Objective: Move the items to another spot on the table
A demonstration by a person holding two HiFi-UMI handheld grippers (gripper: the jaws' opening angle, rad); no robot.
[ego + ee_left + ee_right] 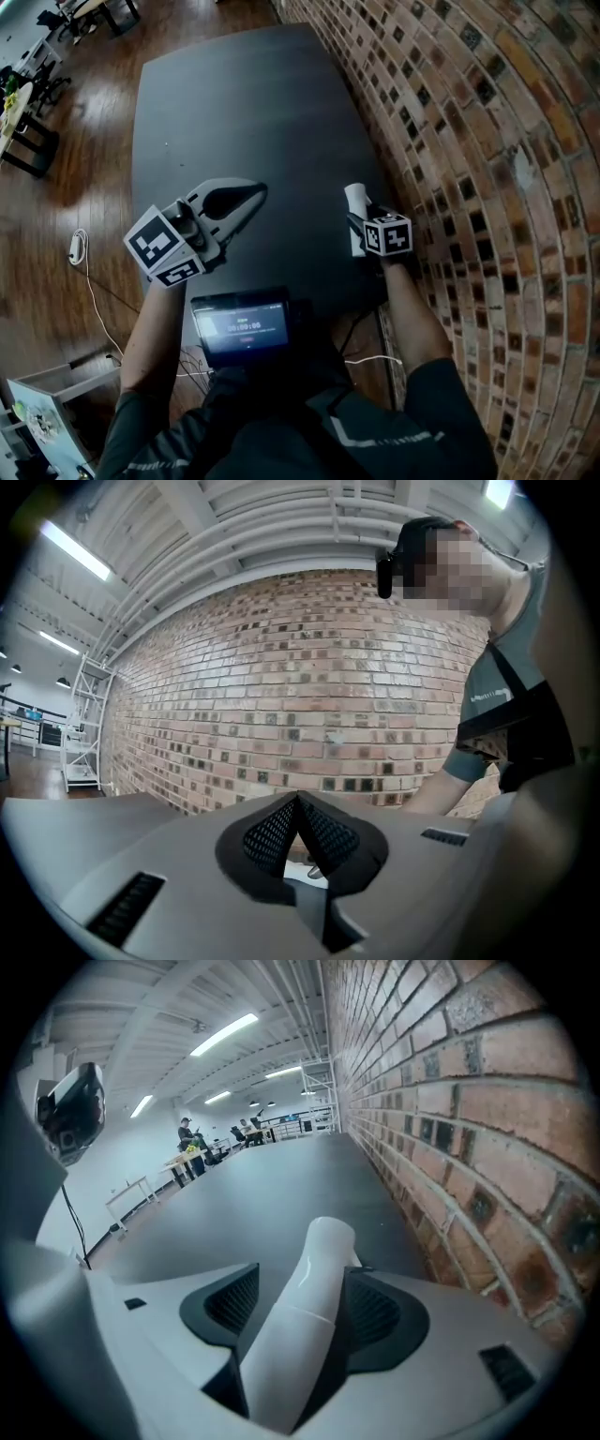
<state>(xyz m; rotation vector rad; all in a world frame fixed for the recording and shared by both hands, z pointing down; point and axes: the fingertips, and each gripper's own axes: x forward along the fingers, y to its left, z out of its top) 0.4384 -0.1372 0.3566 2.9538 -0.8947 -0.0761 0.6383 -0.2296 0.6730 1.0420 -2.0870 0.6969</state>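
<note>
Nearest, at the near rim of the dark oval tabletop [234, 103], a black tablet [242, 328] with its screen lit. Just beyond, at left, the grey left gripper [251, 195], held over bare tabletop, jaws closed tip to tip on nothing. At right, by the table's right edge, the right gripper [302, 1277], jaws spread wide around a white plastic cylindrical bottle [298, 1344], tilted, with a gap at the left pad. Close alongside, the red-brick wall [487, 141].

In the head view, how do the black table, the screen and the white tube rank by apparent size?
1. black table
2. screen, though nearer the camera
3. white tube, partly hidden
</note>
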